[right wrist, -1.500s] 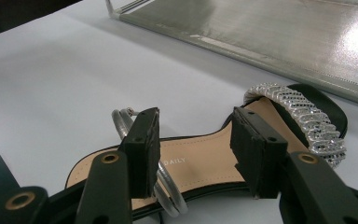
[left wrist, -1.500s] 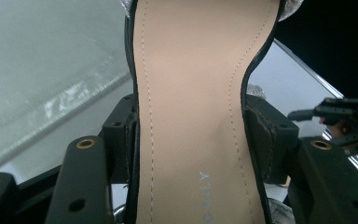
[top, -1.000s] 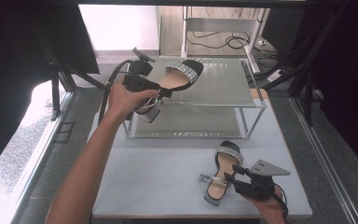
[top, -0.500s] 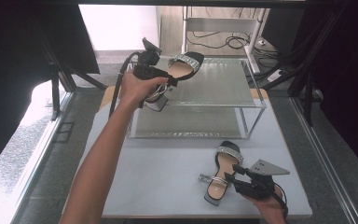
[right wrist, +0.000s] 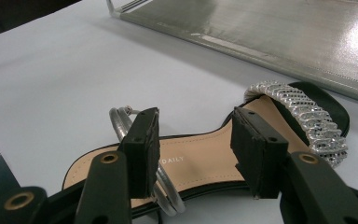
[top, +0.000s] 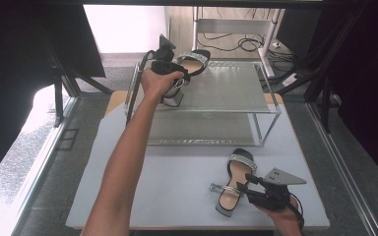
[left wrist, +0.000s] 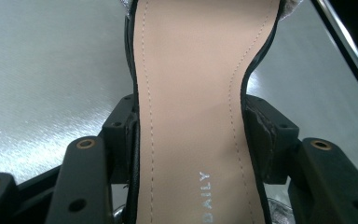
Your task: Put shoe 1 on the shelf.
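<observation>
Your left gripper (top: 170, 66) has its fingers clamped on a sandal (left wrist: 191, 93) over the rack (top: 226, 91); your right gripper's (right wrist: 196, 140) fingers stand apart above the other sandal (right wrist: 279, 121) on the tabletop (top: 177, 187).

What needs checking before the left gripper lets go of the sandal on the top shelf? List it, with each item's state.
1. Left gripper shut on the held sandal: ok, both pads press its sole edges.
2. Sandal above the rack's top shelf: ok.
3. Heel resting on the shelf: cannot tell.
4. Toe fully inside the shelf's far edge: cannot tell from the high view.
5. Right gripper clear of the rack: ok, it is down by the second sandal on the table.
6. Right gripper gripping that sandal: not ok, jaws open around it.
</observation>
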Action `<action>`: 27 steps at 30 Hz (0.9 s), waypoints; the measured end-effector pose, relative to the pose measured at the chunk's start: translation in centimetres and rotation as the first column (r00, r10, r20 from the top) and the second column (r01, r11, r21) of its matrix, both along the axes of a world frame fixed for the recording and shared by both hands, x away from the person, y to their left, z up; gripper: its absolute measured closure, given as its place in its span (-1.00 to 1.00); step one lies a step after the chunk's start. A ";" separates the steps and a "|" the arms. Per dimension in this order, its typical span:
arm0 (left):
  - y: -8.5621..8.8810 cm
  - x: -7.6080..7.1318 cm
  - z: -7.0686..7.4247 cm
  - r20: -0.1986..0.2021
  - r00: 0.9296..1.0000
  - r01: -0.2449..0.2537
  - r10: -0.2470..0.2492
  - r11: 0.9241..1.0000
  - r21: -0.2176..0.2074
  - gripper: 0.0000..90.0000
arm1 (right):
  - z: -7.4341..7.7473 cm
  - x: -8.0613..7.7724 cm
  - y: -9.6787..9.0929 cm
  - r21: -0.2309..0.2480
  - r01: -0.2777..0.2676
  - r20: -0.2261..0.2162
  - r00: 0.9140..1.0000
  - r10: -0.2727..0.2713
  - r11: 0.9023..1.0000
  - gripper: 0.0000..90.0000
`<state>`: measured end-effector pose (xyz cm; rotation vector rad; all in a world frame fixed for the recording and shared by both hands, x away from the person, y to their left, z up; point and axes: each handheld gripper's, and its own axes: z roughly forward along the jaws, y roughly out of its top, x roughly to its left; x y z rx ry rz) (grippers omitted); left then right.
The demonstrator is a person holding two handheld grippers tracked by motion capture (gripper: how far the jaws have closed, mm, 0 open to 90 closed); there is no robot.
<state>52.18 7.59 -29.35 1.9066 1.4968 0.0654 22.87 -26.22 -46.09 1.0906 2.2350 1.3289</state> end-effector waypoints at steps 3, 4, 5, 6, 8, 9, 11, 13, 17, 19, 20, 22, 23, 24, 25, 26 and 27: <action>0.1 0.7 -0.6 -0.012 0.999 -0.034 0.034 0.999 0.007 -0.05 | 0.1 0.0 -0.1 0.001 0.005 0.001 1.000 -0.005 1.000 0.16; 0.1 1.1 -1.0 -0.029 0.999 -0.042 0.043 0.999 0.014 -0.05 | 0.1 -0.1 -0.1 0.002 0.006 0.003 1.000 -0.006 1.000 0.16; 0.1 1.1 -1.0 -0.029 0.999 -0.042 0.043 0.999 0.014 -0.05 | 0.1 -0.1 -0.1 0.002 0.006 0.003 1.000 -0.006 1.000 0.16; 0.1 1.3 -1.2 -0.035 0.998 -0.048 0.048 0.999 0.019 -0.05 | 0.1 -0.1 -0.1 0.004 0.006 0.003 1.000 -0.006 1.000 0.16; 0.1 1.6 -1.5 -0.047 0.997 -0.063 0.064 0.998 0.023 -0.05 | 0.1 -0.1 -0.1 0.003 0.007 0.004 1.000 -0.007 1.000 0.16; 0.1 1.8 -1.7 -0.049 0.997 -0.066 0.068 0.997 0.026 -0.05 | 0.1 -0.1 -0.1 0.003 0.006 0.004 1.000 -0.006 1.000 0.16; 0.0 1.9 -1.8 -0.054 0.996 -0.076 0.077 0.997 0.029 -0.06 | 0.1 -0.1 -0.1 0.001 0.006 0.002 1.000 -0.006 1.000 0.16; 0.0 2.0 -1.9 -0.063 0.994 -0.086 0.088 0.996 0.031 -0.06 | 0.1 -0.1 -0.1 0.002 0.005 0.001 1.000 -0.005 1.000 0.16; -0.2 2.3 -2.2 -0.092 0.989 -0.110 0.112 0.994 0.027 -0.08 | 0.0 0.0 0.0 0.003 0.003 0.001 1.000 -0.003 1.000 0.16; -0.3 2.3 -2.3 -0.093 0.990 -0.105 0.108 0.994 0.037 -0.13 | 0.0 0.0 0.1 0.001 0.001 0.004 1.000 -0.001 1.000 0.15; -0.2 2.3 -2.3 -0.097 0.989 -0.106 0.108 0.994 0.029 -0.13 | 0.0 -0.1 0.1 0.000 -0.001 0.001 1.000 0.001 1.000 0.15; -0.1 2.3 -2.3 -0.097 0.990 -0.106 0.107 0.994 0.020 -0.16 | 0.0 -0.1 0.1 -0.001 -0.002 0.000 1.000 0.002 1.000 0.15; -0.2 2.3 -2.3 -0.096 0.990 -0.107 0.107 0.994 0.009 -0.16 | 0.0 0.0 0.2 0.000 -0.001 0.000 1.000 0.001 1.000 0.15; -0.2 2.3 -2.3 -0.097 0.990 -0.102 0.102 0.995 0.000 -0.26 | 0.0 0.0 0.2 -0.002 -0.003 -0.002 1.000 0.003 1.000 0.15; -0.2 2.3 -2.2 -0.097 0.990 -0.102 0.101 0.995 -0.005 -0.26 | 0.0 0.0 0.2 -0.002 -0.003 -0.002 1.000 0.003 1.000 0.15; -0.1 2.2 -2.1 -0.094 0.991 -0.099 0.097 0.995 -0.012 -0.30 | 0.0 0.0 0.2 -0.003 -0.002 -0.002 1.000 0.002 1.000 0.15; -0.1 2.2 -2.1 -0.094 0.991 -0.099 0.097 0.995 -0.012 -0.31 | 0.0 0.0 0.2 -0.003 -0.002 -0.002 1.000 0.002 1.000 0.15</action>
